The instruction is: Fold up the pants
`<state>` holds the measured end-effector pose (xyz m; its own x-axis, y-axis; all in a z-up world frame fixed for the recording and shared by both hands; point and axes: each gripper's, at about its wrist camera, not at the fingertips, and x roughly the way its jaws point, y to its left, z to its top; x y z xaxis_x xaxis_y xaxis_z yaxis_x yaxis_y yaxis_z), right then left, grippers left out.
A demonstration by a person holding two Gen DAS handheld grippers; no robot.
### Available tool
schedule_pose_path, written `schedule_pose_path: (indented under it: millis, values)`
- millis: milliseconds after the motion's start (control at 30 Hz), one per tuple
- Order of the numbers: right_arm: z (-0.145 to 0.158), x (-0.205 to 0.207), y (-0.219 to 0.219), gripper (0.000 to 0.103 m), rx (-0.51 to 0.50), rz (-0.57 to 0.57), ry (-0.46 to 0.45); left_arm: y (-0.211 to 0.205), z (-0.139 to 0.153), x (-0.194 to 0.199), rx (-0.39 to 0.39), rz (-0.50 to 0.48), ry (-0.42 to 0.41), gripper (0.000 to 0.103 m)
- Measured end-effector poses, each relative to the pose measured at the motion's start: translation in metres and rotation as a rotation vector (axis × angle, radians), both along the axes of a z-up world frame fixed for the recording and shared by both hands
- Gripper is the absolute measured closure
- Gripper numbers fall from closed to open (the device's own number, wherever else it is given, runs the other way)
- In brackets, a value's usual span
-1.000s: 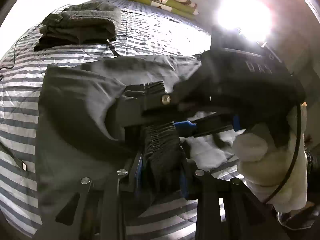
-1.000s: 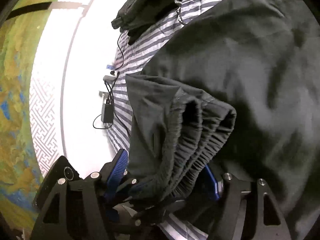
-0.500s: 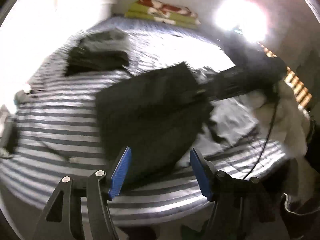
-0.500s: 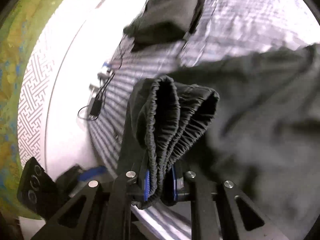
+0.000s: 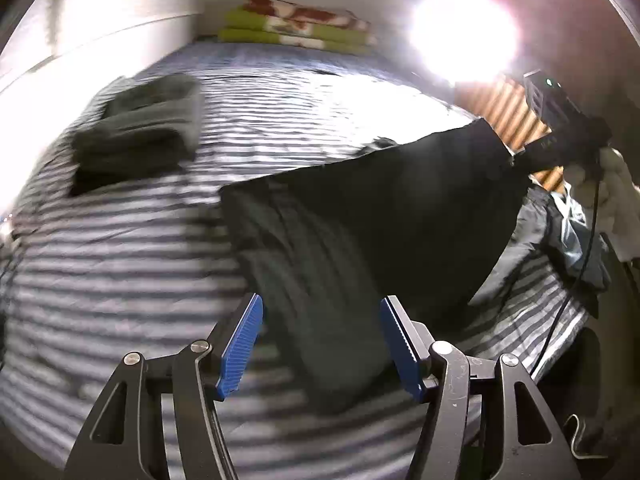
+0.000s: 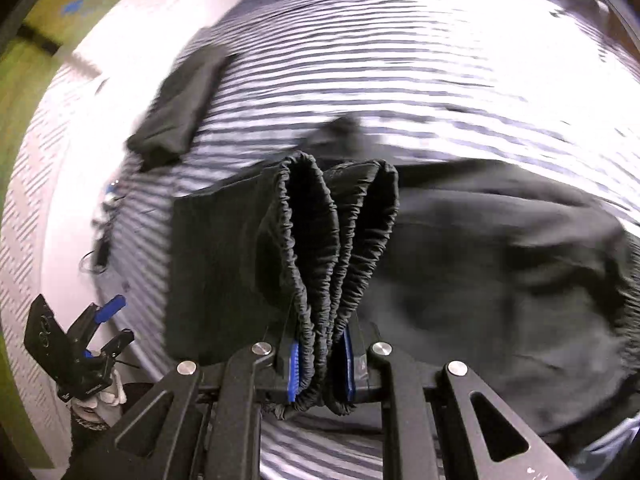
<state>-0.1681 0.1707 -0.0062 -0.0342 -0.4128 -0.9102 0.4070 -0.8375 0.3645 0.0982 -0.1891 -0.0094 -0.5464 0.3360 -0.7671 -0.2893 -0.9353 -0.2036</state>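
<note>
Black pants lie on the striped bed, their right end lifted off it. My left gripper hovers above the near edge of the pants, open, with nothing between its blue pads. My right gripper is shut on the bunched elastic waistband, which stands up in folds between its fingers. In the left wrist view the right gripper holds the pants' far right corner up. The right wrist view shows the left gripper at the lower left, open.
A stack of folded dark clothes sits at the back left of the bed. Folded green and red blankets lie at the head. Loose garments are heaped at the right edge. A bright lamp glares there. A cable lies beside the bed.
My left gripper let go of the waistband, opened and drew back from the pants. The right gripper kept its hold and lifted the waistband up and to the right.
</note>
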Motion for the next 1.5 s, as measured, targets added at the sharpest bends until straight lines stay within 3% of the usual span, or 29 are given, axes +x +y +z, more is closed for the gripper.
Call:
schedule_pose_path:
  millis: [233,533,733,867,933,1000,1067,1167,1233,1367,1500]
  values:
    - [-0.011,-0.029,0.088,0.088,0.097,-0.104,0.008,0.086,-0.024,-0.028,-0.021,-0.151,-0.038,0.038]
    - [-0.037,-0.059,0.156,0.088,0.159,-0.211,-0.007,0.124,-0.05,-0.034,-0.049,-0.216,-0.09,0.038]
    - [-0.06,-0.069,0.163,0.088,0.181,-0.221,-0.029,0.136,-0.063,-0.035,-0.083,-0.251,-0.126,0.038]
    - [-0.06,-0.074,0.163,0.087,0.239,-0.21,0.047,0.144,-0.068,-0.031,-0.094,-0.275,-0.141,0.038]
    - [-0.055,-0.074,0.16,0.083,0.281,-0.175,0.081,0.147,-0.069,-0.03,-0.097,-0.286,-0.143,0.038]
    - [-0.045,-0.072,0.164,0.07,0.314,-0.179,0.102,0.147,-0.072,-0.028,-0.092,-0.295,-0.153,0.038]
    - [-0.028,-0.068,0.177,0.062,0.294,-0.223,0.131,0.148,-0.072,-0.026,-0.099,-0.306,-0.155,0.038]
    - [0.005,-0.053,0.188,0.062,0.311,-0.304,0.263,0.143,-0.064,-0.021,-0.088,-0.306,-0.125,0.038]
    - [0.015,-0.041,0.18,0.062,0.292,-0.258,0.286,0.136,-0.06,-0.019,-0.065,-0.294,-0.12,0.038]
    - [0.014,-0.025,0.166,0.062,0.259,-0.25,0.306,0.123,-0.053,-0.015,-0.084,-0.263,-0.098,0.038]
    - [-0.009,-0.021,0.136,0.062,0.232,-0.177,0.307,0.094,-0.048,-0.009,-0.017,-0.201,-0.107,0.038]
